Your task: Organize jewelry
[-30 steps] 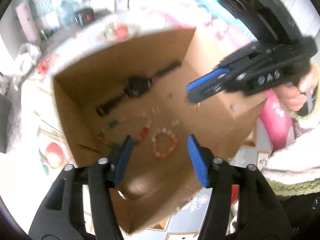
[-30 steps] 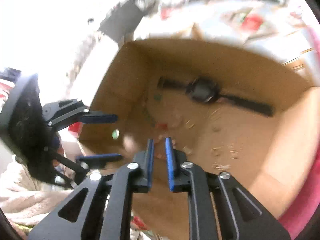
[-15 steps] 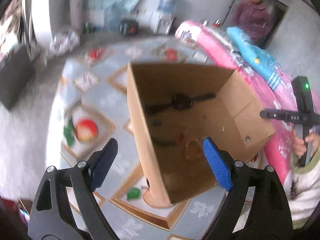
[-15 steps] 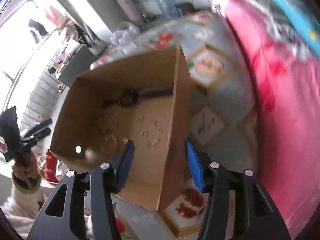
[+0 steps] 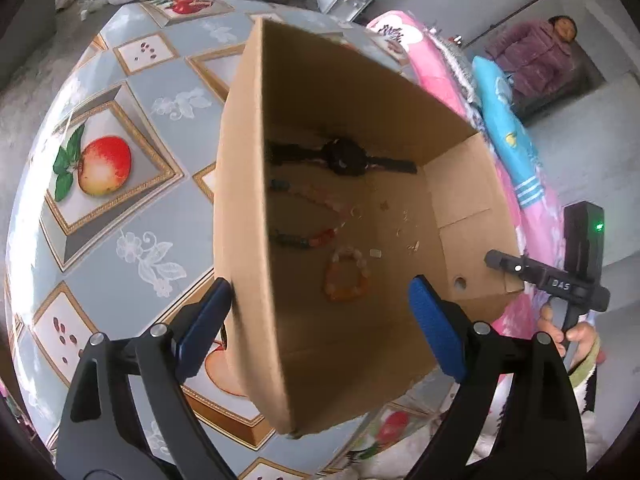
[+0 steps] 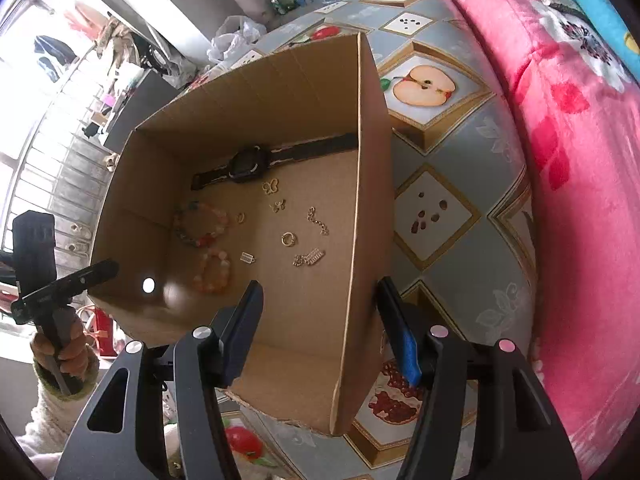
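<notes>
Item: open cardboard box (image 6: 280,92), standing on a table with a fruit-patterned cloth (image 6: 452,216), a pink blanket (image 6: 580,140) along the table's right edge; contents, all loose on the box floor: black wristwatch (image 6: 246,165) laid flat along the far wall; multicoloured bead bracelet (image 6: 200,224) toward the left wall; orange bead bracelet (image 6: 214,272) nearer the front edge; two small butterfly charms (image 6: 274,194) just in front of the watch; a ring (image 6: 288,239), a short chain (image 6: 317,221) and a small clasp piece (image 6: 309,258) toward the right wall, each apart from the others. Tools: right gripper (image 6: 320,328) spread wide, empty, straddling the box's right wall near the front corner, one finger inside and one outside; left gripper (image 5: 320,320) likewise wide and empty, its fingers either side of the left wall at the front. Handling note, as a judgement: both tools seemed placed to steady or shift the box rather than to pick; each should close on its wall only, low and near the corner where the card is stiffest; the two should move together and level; any tilt would likely slide the small metal pieces into the beads.
</notes>
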A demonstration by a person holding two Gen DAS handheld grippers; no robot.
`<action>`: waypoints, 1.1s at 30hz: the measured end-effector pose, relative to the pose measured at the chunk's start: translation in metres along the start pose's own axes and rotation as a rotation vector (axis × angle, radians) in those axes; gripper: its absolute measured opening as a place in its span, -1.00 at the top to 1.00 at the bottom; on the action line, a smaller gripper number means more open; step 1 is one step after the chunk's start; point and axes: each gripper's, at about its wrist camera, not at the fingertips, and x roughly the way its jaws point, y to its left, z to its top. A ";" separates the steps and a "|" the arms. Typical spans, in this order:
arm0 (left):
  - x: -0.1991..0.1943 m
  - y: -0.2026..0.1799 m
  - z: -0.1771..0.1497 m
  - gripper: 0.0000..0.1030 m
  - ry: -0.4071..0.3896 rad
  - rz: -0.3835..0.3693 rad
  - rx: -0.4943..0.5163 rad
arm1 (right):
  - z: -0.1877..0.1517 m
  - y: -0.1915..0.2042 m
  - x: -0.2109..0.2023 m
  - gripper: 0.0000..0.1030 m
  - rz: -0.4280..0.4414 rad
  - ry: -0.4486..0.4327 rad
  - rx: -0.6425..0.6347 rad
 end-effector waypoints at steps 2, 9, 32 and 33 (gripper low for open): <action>-0.008 -0.004 0.004 -0.66 -0.016 -0.006 0.015 | 0.005 0.002 -0.006 -0.14 0.001 -0.011 -0.014; -0.019 -0.012 0.019 -0.68 -0.025 -0.031 0.031 | 0.019 0.004 -0.019 -0.14 0.009 -0.022 -0.015; -0.018 -0.014 0.022 -0.68 0.008 -0.006 0.036 | 0.020 0.000 -0.020 -0.14 0.058 -0.002 0.000; -0.018 -0.014 0.021 -0.68 0.000 0.000 0.036 | 0.018 0.000 -0.020 -0.14 0.055 -0.003 -0.006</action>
